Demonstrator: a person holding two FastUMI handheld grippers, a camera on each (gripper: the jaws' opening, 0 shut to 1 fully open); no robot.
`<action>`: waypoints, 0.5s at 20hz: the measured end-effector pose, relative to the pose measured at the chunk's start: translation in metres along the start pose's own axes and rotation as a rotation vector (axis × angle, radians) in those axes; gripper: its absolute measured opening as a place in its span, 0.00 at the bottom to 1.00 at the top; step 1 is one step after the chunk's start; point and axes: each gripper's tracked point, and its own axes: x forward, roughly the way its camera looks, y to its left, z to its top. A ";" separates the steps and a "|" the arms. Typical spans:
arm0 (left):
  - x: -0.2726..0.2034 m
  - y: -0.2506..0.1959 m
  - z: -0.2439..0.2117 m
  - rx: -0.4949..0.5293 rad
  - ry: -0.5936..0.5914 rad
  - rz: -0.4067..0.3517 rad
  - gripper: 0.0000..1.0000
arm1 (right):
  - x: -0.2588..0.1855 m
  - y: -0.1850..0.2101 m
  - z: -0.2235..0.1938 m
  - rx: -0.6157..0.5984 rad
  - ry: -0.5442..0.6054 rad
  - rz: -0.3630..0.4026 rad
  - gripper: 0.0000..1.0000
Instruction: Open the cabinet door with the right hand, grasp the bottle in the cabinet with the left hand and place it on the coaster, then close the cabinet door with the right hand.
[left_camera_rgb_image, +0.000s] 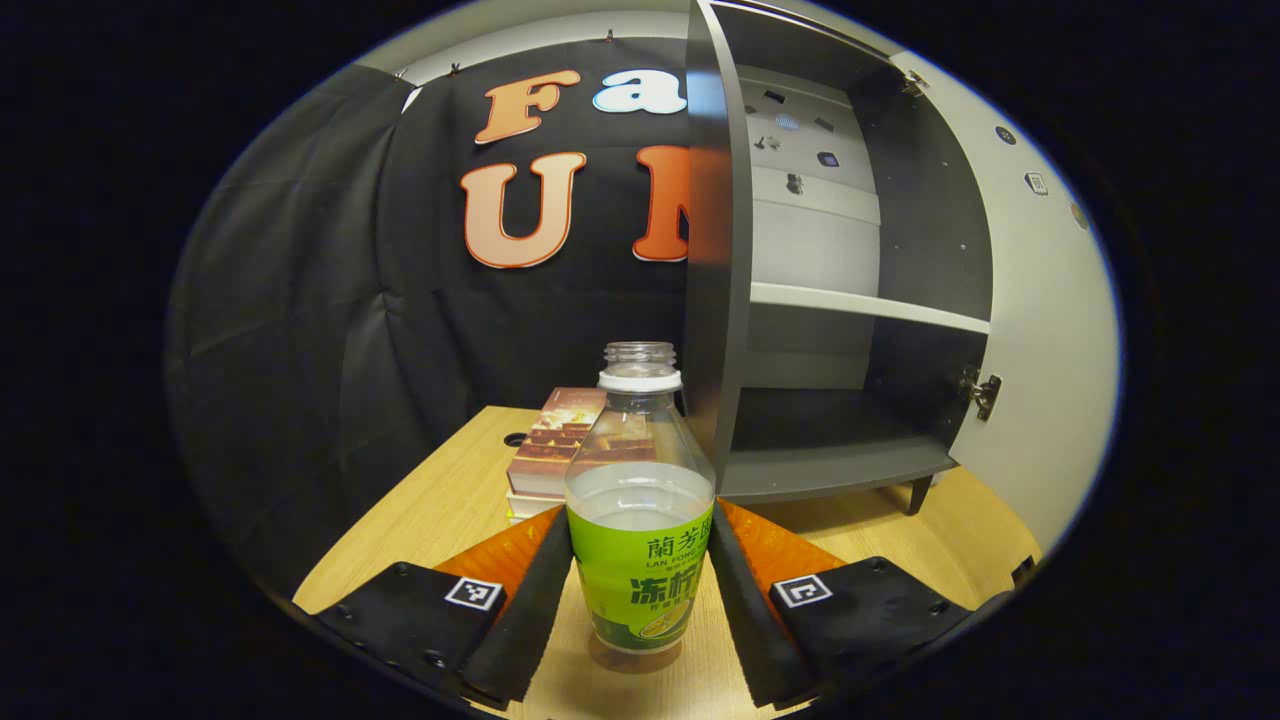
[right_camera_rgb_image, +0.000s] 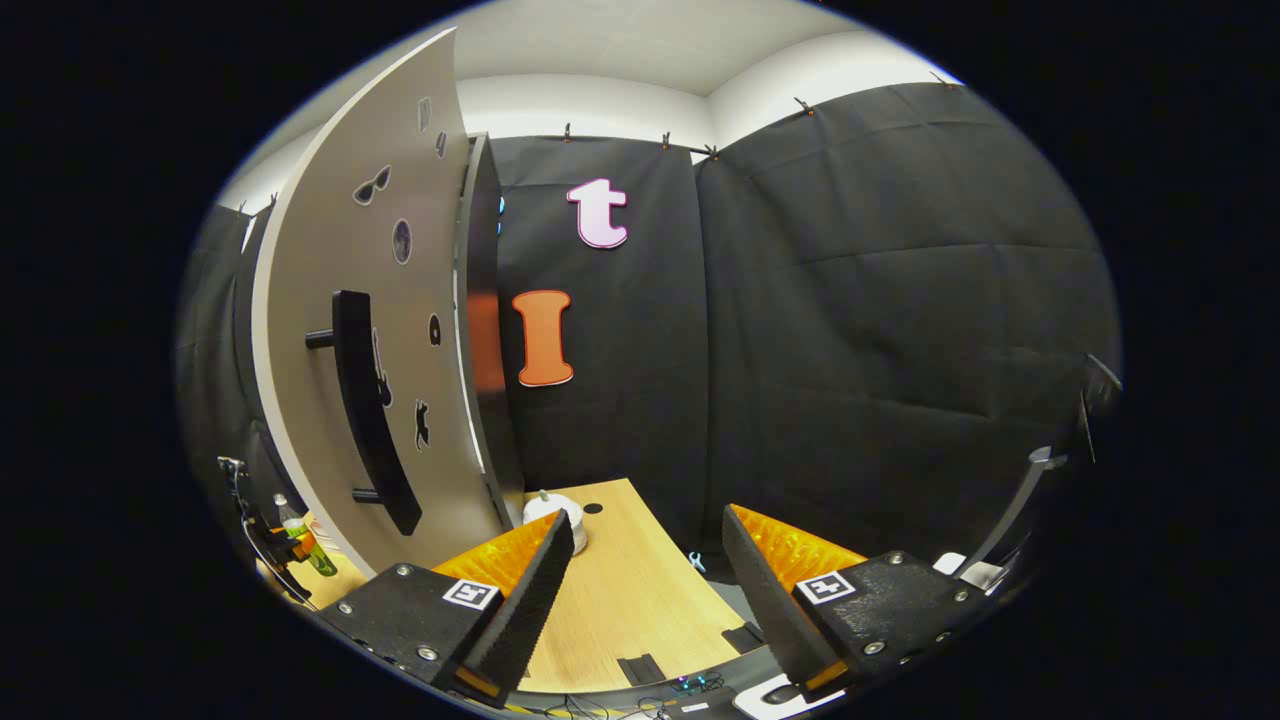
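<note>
A clear uncapped bottle (left_camera_rgb_image: 640, 490) with a green label stands upright on the wooden table (left_camera_rgb_image: 430, 510), just in front of the open cabinet (left_camera_rgb_image: 830, 465). My left gripper (left_camera_rgb_image: 640, 590) is shut on the bottle, a finger pressing each side of the label. The cabinet's pale door (left_camera_rgb_image: 1040, 380) is swung wide open on the right. In the right gripper view the same door (right_camera_rgb_image: 320, 240) stands at the left with its black bar handle (right_camera_rgb_image: 370, 420). My right gripper (right_camera_rgb_image: 645, 590) is open and holds nothing, low and to the right of that handle. The bottle (right_camera_rgb_image: 300, 535) shows small at far lower left.
A stack of books (left_camera_rgb_image: 555, 445) lies behind the bottle, left of the cabinet's side wall. The cabinet has a white middle shelf (left_camera_rgb_image: 865, 305). A small white round object (right_camera_rgb_image: 555, 512) sits on the table (right_camera_rgb_image: 620, 590) by the door's edge. Cables (right_camera_rgb_image: 690, 685) lie below the table's near edge.
</note>
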 end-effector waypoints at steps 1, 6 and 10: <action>0.004 0.001 -0.009 -0.001 0.007 0.003 0.83 | 0.001 0.002 0.001 -0.006 0.003 -0.005 0.93; 0.019 0.005 -0.052 -0.013 0.061 0.015 0.85 | 0.001 0.011 0.007 -0.013 0.008 -0.012 0.93; 0.022 0.007 -0.068 -0.041 0.074 0.022 0.84 | 0.001 0.012 0.007 -0.025 0.012 -0.022 0.93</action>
